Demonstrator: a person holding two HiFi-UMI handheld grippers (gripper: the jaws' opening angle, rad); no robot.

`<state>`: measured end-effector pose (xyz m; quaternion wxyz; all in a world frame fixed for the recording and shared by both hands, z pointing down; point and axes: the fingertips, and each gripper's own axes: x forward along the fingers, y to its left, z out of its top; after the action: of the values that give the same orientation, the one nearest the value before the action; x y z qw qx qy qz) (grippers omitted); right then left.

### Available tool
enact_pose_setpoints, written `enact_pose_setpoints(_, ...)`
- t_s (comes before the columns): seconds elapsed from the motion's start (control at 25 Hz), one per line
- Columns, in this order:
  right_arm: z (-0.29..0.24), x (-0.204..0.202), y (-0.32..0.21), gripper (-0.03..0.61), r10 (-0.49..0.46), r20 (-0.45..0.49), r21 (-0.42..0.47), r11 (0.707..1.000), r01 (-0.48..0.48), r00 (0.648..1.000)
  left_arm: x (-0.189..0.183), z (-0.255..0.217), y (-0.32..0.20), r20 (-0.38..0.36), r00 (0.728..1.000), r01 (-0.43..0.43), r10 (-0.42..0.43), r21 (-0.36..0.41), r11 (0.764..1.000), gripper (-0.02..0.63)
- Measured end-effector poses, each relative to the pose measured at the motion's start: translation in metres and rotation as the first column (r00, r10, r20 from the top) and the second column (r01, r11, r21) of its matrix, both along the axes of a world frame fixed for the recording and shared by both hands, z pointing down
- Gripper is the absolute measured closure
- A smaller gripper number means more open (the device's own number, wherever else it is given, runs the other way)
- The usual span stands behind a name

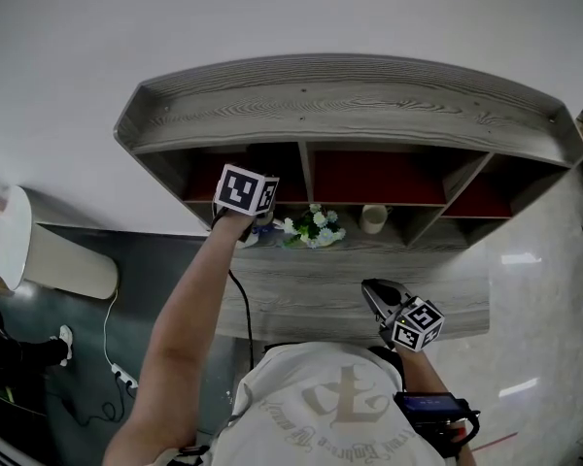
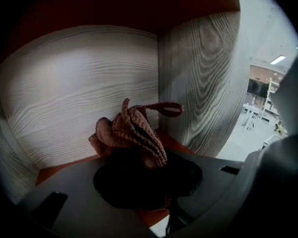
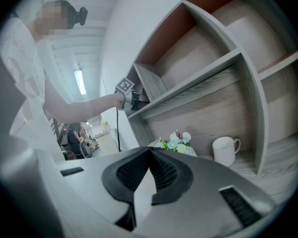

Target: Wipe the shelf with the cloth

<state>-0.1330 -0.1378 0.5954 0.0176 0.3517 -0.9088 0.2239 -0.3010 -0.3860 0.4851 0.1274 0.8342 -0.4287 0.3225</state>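
Note:
A brown crocheted cloth with a loop at its top is bunched between the jaws of my left gripper, which is shut on it. That gripper is reaching into the left upper compartment of the grey wooden shelf unit. The cloth sits close to the compartment's pale wood back wall and side wall, over a red surface. My right gripper hangs low near the person's body, in front of the shelf. Its tips meet with nothing between them.
On the lower shelf board stand a small bunch of pale flowers and a white mug; the flowers and the mug also show in the right gripper view. A white round table and floor cables are at the left.

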Motion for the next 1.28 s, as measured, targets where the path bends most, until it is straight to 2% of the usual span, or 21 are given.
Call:
enact_pose_setpoints(0.16, 0.000, 0.003, 0.002, 0.572, 0.009, -0.001, 0.001, 1.000, -0.009, 1.000, 0.022, 0.000, 0.003, -0.018, 0.997, -0.072, 0.072, -0.008, 0.997, 0.483)
enact_pose_setpoints(0.32, 0.001, 0.009, 0.002, 0.572, 0.022, -0.002, -0.006, 1.000, -0.022, 1.000, 0.045, 0.000, 0.010, -0.043, 0.984, -0.174, 0.173, -0.020, 0.985, 0.483)
enact_pose_setpoints(0.44, 0.002, 0.014, 0.005, 0.572, 0.028, -0.009, -0.015, 0.999, -0.028, 1.000, 0.052, 0.001, 0.015, -0.051, 0.977, -0.210, 0.207, -0.041, 0.977, 0.489)
enact_pose_setpoints(0.6, 0.002, 0.015, 0.006, 0.572, 0.032, -0.009, -0.019, 0.999, -0.032, 0.999, 0.050, 0.002, 0.028, -0.071, 0.976, -0.209, 0.205, -0.059, 0.976, 0.492)
enact_pose_setpoints(0.72, 0.001, 0.011, 0.006, 0.572, 0.027, -0.006, -0.018, 0.999, -0.027, 1.000, 0.050, 0.000, 0.039, -0.090, 0.974, -0.210, 0.206, -0.031, 0.977, 0.494)
enact_pose_setpoints(1.0, 0.004, 0.007, 0.008, 0.572, 0.017, -0.007, -0.022, 1.000, -0.017, 1.000, 0.047, -0.006, 0.070, -0.188, 0.964, -0.187, 0.190, 0.036, 0.982, 0.503)
enact_pose_setpoints(1.28, 0.004, 0.016, 0.005, 0.572, 0.039, -0.003, -0.021, 0.999, -0.039, 0.999, 0.045, 0.022, 0.110, -0.201, 0.966, -0.162, 0.160, 0.009, 0.987, 0.505)
